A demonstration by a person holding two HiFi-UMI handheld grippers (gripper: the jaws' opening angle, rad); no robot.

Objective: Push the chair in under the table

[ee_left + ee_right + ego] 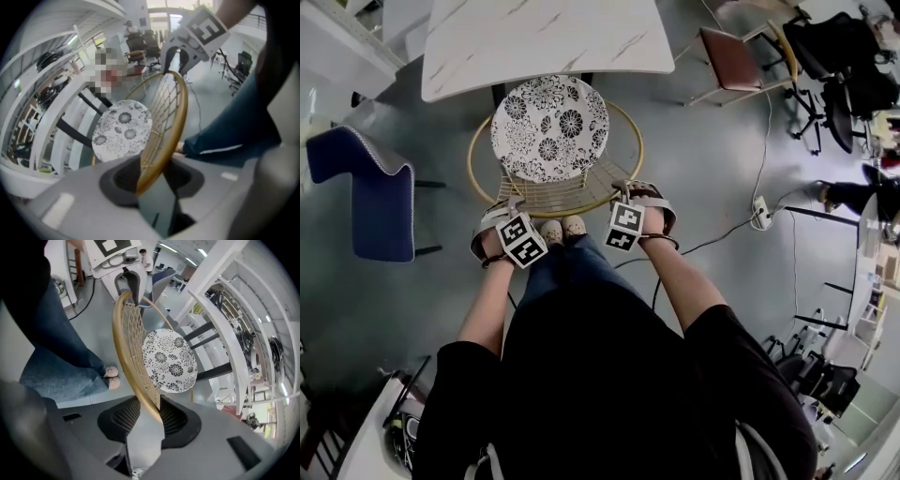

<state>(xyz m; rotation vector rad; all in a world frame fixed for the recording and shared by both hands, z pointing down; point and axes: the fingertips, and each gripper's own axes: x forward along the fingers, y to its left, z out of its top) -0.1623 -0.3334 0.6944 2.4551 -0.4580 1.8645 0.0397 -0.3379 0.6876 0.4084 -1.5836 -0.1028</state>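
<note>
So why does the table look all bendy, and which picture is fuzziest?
Head view: the wide lens bows the white table at its edges, light is even. Left gripper view: fuzziest, the gold chair rim looks smeared, corners go black. Right gripper view: sharper, the flowery seat is crisp, same black corners.

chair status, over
Left tool, right tool both clamped on round gold wire chair's back rim. Seat mostly outside white marble table. Nothing seen blocking.
</note>
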